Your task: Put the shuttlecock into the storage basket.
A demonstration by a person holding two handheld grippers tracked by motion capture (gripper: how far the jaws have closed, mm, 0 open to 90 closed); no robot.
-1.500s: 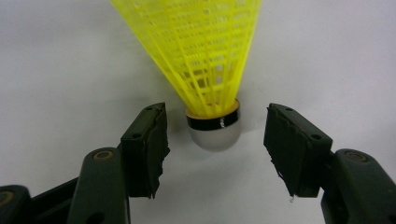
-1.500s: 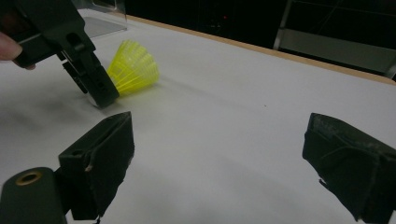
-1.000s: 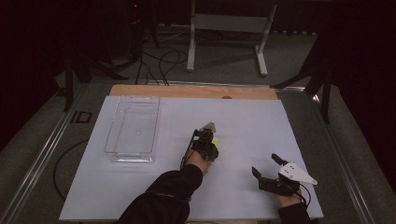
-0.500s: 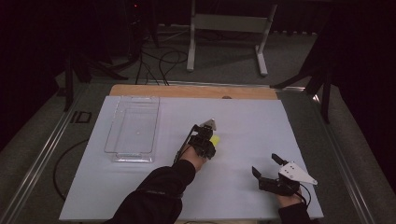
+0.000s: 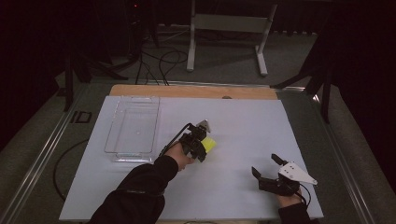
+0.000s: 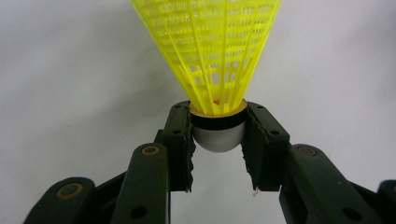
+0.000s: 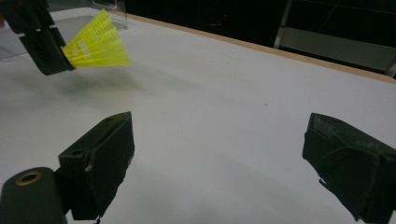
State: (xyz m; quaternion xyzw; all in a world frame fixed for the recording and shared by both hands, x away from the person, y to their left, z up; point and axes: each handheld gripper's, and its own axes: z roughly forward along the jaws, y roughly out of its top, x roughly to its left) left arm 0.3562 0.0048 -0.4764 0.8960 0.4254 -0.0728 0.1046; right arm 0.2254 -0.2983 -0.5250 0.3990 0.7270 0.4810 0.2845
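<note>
- The left gripper (image 6: 218,140) is clamped on the yellow shuttlecock (image 6: 210,51): both jaws press on the black band above the rounded white cork, and the yellow mesh skirt fans out beyond the jaw tips.
- Change against the earlier high-view frames: the left hand has carried the shuttlecock slightly farther from the person and a little higher. In the right gripper view it now hangs above the tabletop (image 7: 224,93) with a soft shadow beneath it (a sign that it is clear of the surface).
- In the high view, the left gripper (image 5: 201,140) and the shuttlecock (image 5: 208,144) sit near the middle of the white tabletop (image 5: 243,121), to the right of the clear plastic tray (image 5: 133,128) and apart from it.
- The grip has not altered across the frames; the jaws have remained closed on the cork end throughout.
- The right gripper (image 5: 268,168) has kept its place near the front right of the tabletop. Its jaws stand wide apart with nothing between them, as the right gripper view confirms.
- Judgement: pickup appears complete and the transport phase is beginning. The empty tray is the probable destination (it is the one receptacle on the tabletop), so a leftward carry would be required.
- Risk: the grip sits on a narrow rounded section, so a quick swing could rotate the shuttlecock in the jaws.
</note>
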